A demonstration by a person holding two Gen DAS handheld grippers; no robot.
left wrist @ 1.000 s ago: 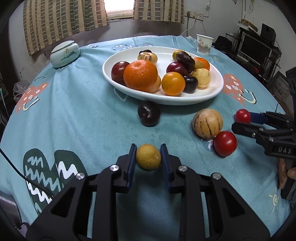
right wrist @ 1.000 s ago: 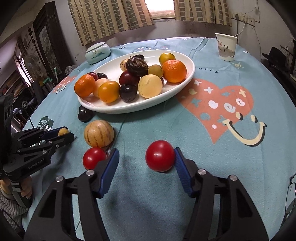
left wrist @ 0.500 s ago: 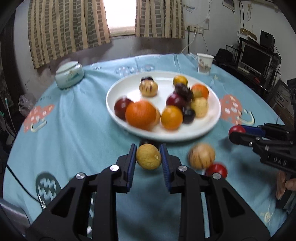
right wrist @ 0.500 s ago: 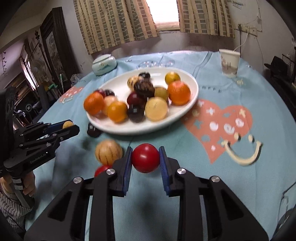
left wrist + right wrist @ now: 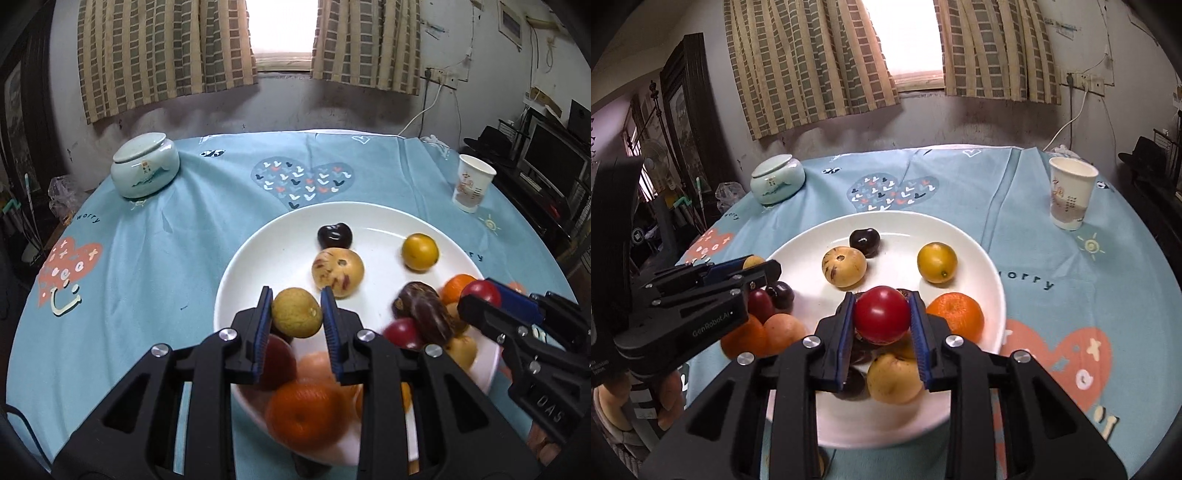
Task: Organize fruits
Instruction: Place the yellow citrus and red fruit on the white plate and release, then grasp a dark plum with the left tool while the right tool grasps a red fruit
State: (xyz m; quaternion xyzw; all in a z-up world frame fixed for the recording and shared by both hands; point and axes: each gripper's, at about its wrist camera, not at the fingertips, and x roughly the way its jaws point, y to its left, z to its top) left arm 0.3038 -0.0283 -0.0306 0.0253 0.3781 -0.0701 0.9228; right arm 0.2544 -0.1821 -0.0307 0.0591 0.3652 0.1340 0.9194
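Left gripper (image 5: pixel 296 314) has a yellow-green fruit (image 5: pixel 296 313) between its blue pads; jaws are easing apart, but both pads look to be touching the fruit's sides. It hangs over the near left part of the white plate (image 5: pixel 258 258).

Right gripper (image 5: pixel 882 314) is clamped on a red tomato (image 5: pixel 882 314), pads pressed to both sides, held above the near middle of the plate over a heap of fruit.

In the plate under the grippers: an orange (image 5: pixel 304 415), blurred, at the near rim; a dark red plum (image 5: pixel 402 332); a pale yellow fruit (image 5: pixel 894 380); a brown oblong fruit (image 5: pixel 424 314). A second orange (image 5: pixel 956 315) sits just right of the tomato.

Farther in the plate: a striped pepino melon (image 5: pixel 844 266), a dark plum (image 5: pixel 864 242) touching behind it, and a yellow citrus (image 5: pixel 937 262) apart to the right.

The plate sits on a bench covered by a blue cloth (image 5: pixel 166 277) printed with hearts. Far left is a lidded celadon jar (image 5: pixel 144 170), far right a paper cup (image 5: pixel 1071 194). Behind are checked curtains (image 5: pixel 812 62) and a bright window.
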